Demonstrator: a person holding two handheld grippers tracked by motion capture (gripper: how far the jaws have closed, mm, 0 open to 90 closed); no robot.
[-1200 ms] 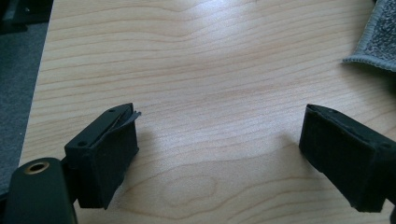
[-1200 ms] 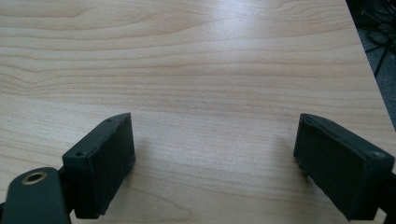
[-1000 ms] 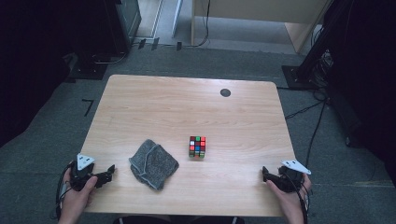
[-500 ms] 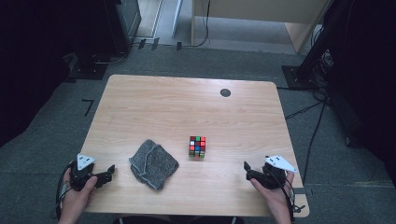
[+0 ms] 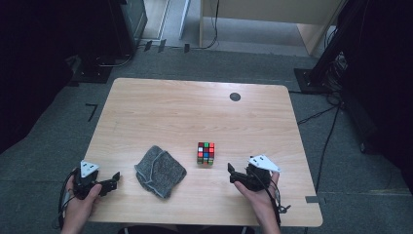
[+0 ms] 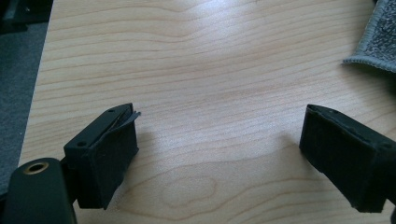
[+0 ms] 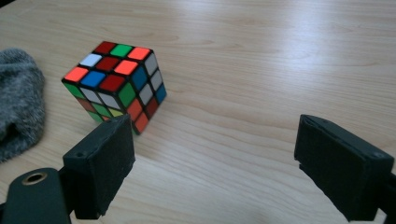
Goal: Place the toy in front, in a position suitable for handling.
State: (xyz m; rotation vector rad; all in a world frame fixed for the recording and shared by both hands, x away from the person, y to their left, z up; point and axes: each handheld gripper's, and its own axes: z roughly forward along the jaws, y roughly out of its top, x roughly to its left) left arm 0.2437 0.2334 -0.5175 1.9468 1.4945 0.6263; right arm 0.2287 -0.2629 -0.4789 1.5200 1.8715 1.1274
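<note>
the right gripper [image 5: 233, 173] sits low over the near right part of the table [image 5: 160, 107], its two black jaws spread wide with bare wood between them and nothing held. in the right gripper view [image 7: 212, 158] the one puzzle cube [image 7: 116, 84] stands just ahead of the left jaw, close but apart from it, resting flat on the wood with a red, green, orange, white and blue top face. in the high view the cube [image 5: 206, 153] lies near the table's middle, toward the near edge. one grey cloth [image 5: 159, 171] lies crumpled just to its left, apart from it. the left gripper [image 5: 113, 181] rests at the near left edge, jaws also wide and empty; its own view [image 6: 215, 140] shows a corner of the cloth [image 6: 373, 37]. one dark round disc [image 5: 235, 96] sits near the far edge
</note>
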